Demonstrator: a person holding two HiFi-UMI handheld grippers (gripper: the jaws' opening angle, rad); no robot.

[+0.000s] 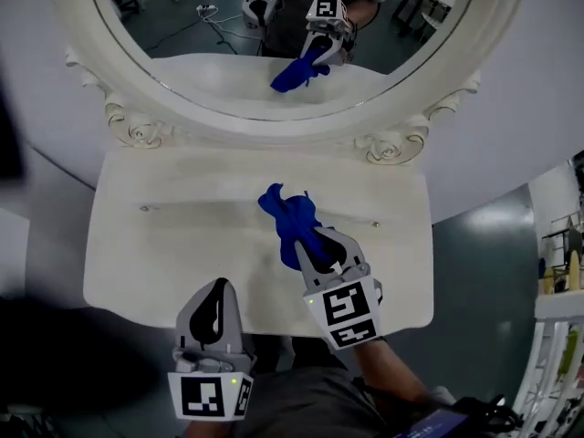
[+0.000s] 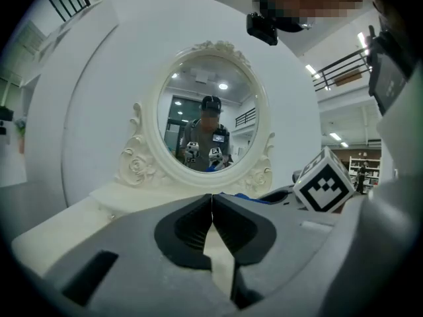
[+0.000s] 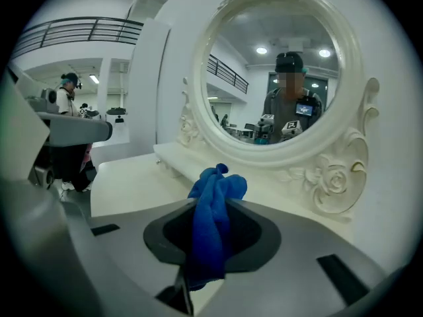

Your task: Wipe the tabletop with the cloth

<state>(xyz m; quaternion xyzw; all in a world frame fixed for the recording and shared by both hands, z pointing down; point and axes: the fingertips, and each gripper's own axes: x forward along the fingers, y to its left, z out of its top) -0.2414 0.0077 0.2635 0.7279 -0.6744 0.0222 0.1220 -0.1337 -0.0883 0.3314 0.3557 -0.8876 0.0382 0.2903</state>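
A crumpled blue cloth point(image 1: 286, 213) lies bunched on the white tabletop point(image 1: 164, 245), just right of centre. My right gripper point(image 1: 312, 242) is shut on its near end, and the free end sticks out ahead of the jaws towards the mirror. In the right gripper view the blue cloth point(image 3: 213, 210) hangs pinched between the dark pads of the right gripper point(image 3: 210, 207). My left gripper point(image 1: 217, 301) hovers over the table's front edge, left of the right one. Seen in its own view, the left gripper point(image 2: 211, 207) has its jaws pressed together with nothing between them.
A large oval mirror point(image 1: 274, 26) in a carved white frame stands along the back of the table and reflects both grippers and the cloth. Two small studs point(image 1: 143, 208) point(image 1: 375, 224) sit on the tabletop. Grey floor lies to the right, past the table's edge.
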